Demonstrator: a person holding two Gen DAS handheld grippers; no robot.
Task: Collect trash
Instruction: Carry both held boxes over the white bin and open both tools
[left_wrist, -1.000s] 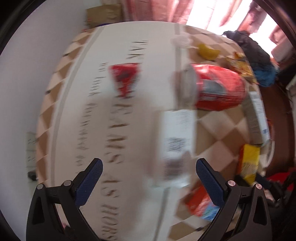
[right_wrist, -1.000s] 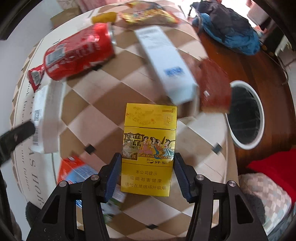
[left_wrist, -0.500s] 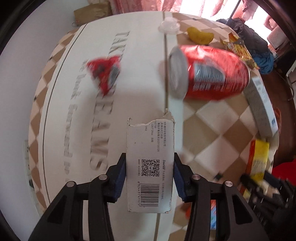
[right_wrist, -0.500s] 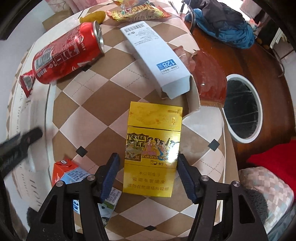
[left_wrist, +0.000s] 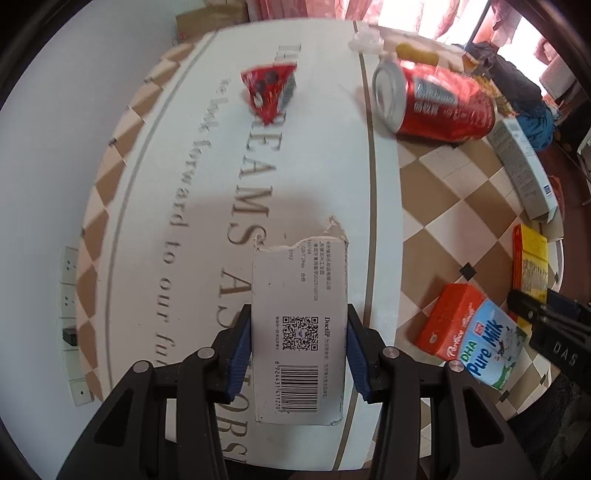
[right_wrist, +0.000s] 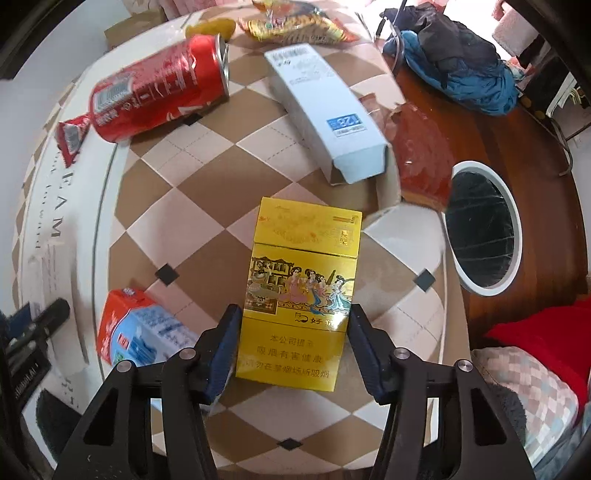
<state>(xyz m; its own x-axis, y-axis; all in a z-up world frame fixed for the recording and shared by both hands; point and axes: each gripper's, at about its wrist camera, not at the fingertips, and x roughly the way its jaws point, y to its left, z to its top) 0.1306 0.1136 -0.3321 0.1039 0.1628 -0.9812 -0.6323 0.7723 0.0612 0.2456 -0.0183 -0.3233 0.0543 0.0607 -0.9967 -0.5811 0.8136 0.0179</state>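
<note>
Since a second ago the left gripper (left_wrist: 299, 350) has closed from wide onto the torn white carton (left_wrist: 300, 317), barcode low in frame, long axis running straight ahead. Right gripper (right_wrist: 295, 345) clamps the yellow cigarette pack (right_wrist: 299, 291), Chinese warning text nearest. Lower left lies the "Pure Milk" carton (right_wrist: 136, 332); the white-rimmed bin (right_wrist: 484, 229) opens at right, nearer this arm, so I judge it goes first.
</note>
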